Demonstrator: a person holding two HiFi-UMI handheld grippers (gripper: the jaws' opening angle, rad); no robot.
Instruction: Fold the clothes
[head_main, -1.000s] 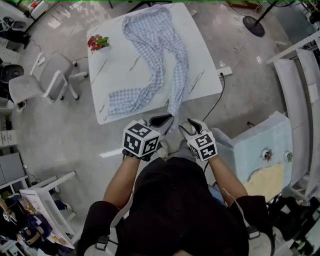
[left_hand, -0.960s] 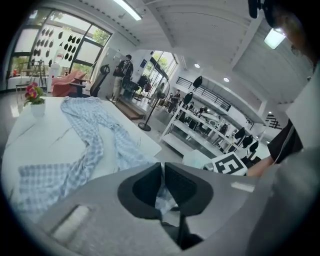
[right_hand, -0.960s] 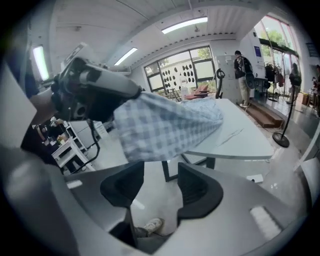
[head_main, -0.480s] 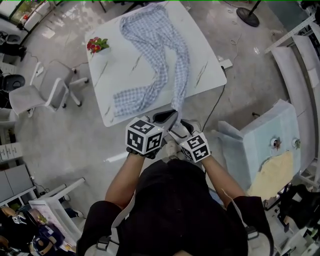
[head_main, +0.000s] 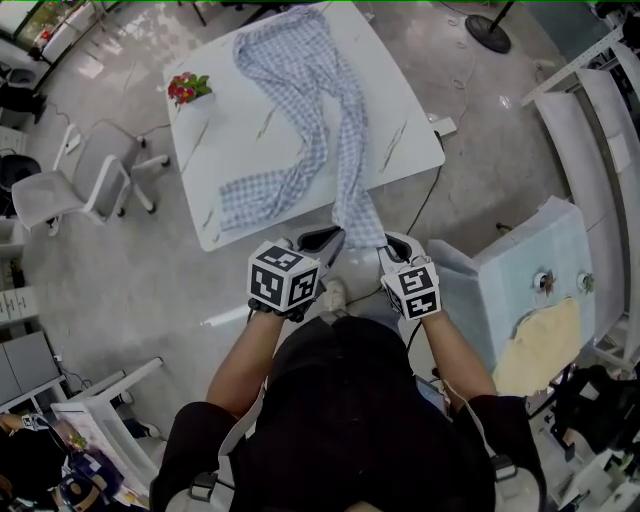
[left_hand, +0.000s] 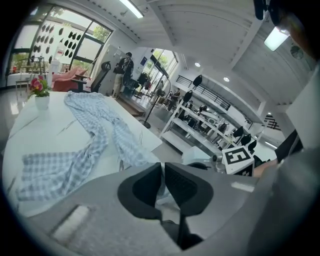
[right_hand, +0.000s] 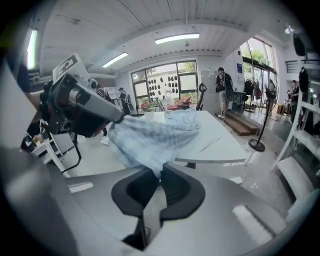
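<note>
**Item: flower pot** (head_main: 190, 88). Stands at the far left corner of the worktop (head_main: 405, 120), well apart from the work. No action needed.

**Item: checked trousers** (head_main: 352, 160). The waist lies at the far edge. One leg bends off toward the near left corner. The other runs straight to the near edge, and its hem (head_main: 362, 228) hangs off it toward the person.

**Item: left hand-held gripper** (left_hand: 163, 173). Jaws are pressed almost together, with a sliver of pale cloth between them. By the look of it, they pinch the left corner of the hanging hem.

**Item: right hand-held gripper** (right_hand: 159, 172). Its jaws have just been closing and now pinch the hem's right corner, with checked cloth bunched above the pads.

**Handling note (a judgement, not a thing seen).** The step in hand appears to be securing the overhanging leg by both hem corners, before it is carried onto the other leg.
- Draw the two grippers apart until the hem reads flat, since a bunched pinch folds crooked.
- Lift the hem clear of the near edge rather than dragging it.
- Keep both corners level while moving, and lay seam on seam.
- The left pinch looks shallow, so test it with a gentle pull before lifting.
</note>
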